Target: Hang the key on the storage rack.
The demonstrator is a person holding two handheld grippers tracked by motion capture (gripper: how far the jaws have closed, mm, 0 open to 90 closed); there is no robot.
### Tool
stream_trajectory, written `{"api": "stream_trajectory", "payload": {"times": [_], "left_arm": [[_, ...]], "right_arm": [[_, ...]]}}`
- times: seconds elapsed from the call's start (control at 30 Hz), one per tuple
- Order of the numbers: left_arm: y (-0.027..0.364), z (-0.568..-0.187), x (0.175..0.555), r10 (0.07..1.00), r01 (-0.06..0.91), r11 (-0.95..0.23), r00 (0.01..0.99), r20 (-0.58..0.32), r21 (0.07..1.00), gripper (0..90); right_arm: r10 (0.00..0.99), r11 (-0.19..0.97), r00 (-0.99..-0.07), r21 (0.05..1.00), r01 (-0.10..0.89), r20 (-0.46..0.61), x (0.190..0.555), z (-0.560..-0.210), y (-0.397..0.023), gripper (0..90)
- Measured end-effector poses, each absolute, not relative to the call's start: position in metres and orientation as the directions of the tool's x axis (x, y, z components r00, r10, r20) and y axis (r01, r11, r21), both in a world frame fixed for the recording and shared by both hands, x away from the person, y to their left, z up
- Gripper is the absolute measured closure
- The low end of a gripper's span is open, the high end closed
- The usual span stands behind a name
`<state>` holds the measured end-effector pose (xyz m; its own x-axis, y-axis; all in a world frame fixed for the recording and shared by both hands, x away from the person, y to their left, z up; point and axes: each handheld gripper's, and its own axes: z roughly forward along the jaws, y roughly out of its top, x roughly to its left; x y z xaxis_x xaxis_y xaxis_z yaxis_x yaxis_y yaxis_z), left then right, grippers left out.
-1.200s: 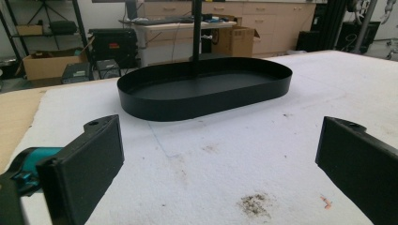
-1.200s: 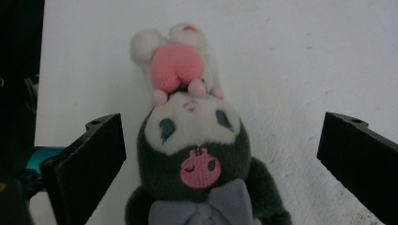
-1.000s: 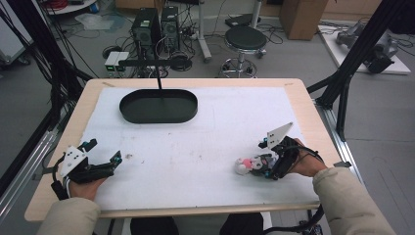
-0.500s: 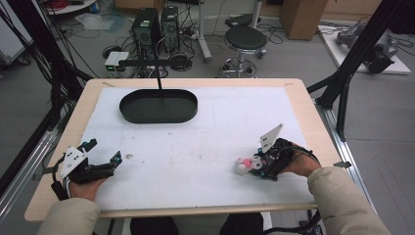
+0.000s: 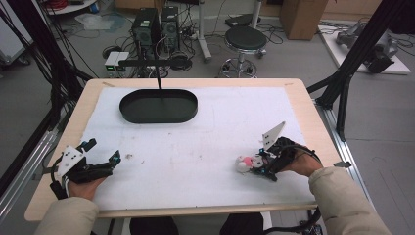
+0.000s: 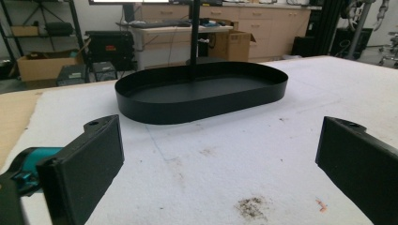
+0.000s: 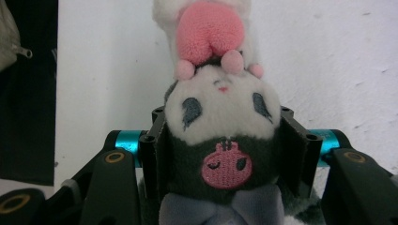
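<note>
**Plush pinched at the near right**

The right gripper (image 5: 258, 165) has just been closing and now pinches the plush (image 7: 220, 140) by its head, at the mat's (image 5: 205, 142) five o'clock. It looks light and soft; squeezing the head seems safe. Its long axis runs away along the jaws. The left gripper (image 5: 100, 159), at seven o'clock, is spread. The tray (image 5: 159, 106) lies at eleven o'clock.

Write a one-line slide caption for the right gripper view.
Right gripper clamped on a plush toy with white face and pink heart, over the white table mat.
</note>
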<state>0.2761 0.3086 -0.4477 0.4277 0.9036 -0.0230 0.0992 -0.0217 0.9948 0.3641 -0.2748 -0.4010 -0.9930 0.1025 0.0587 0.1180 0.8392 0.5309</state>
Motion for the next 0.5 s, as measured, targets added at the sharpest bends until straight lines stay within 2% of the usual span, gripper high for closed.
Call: {"api": "stream_trajectory", "payload": {"times": [0.17,0.3,0.5], "left_arm": [[0.306,-0.434,0.283,0.883,0.086,-0.036,0.470,-0.009,0.996,1.7],[0.303,-0.407,0.293,0.845,0.055,-0.084,0.533,0.042,0.995,1.7],[0.291,-0.363,0.315,0.765,0.022,-0.153,0.635,0.104,0.988,1.7]], "right_arm": [[0.114,0.813,-0.992,0.570,0.121,0.048,0.364,-0.385,-0.276,45.2],[0.142,0.768,-0.989,0.625,0.139,0.046,0.365,-0.362,-0.271,45.1],[0.129,0.727,-0.991,0.678,0.109,0.020,0.369,-0.333,-0.257,45.1]]}}
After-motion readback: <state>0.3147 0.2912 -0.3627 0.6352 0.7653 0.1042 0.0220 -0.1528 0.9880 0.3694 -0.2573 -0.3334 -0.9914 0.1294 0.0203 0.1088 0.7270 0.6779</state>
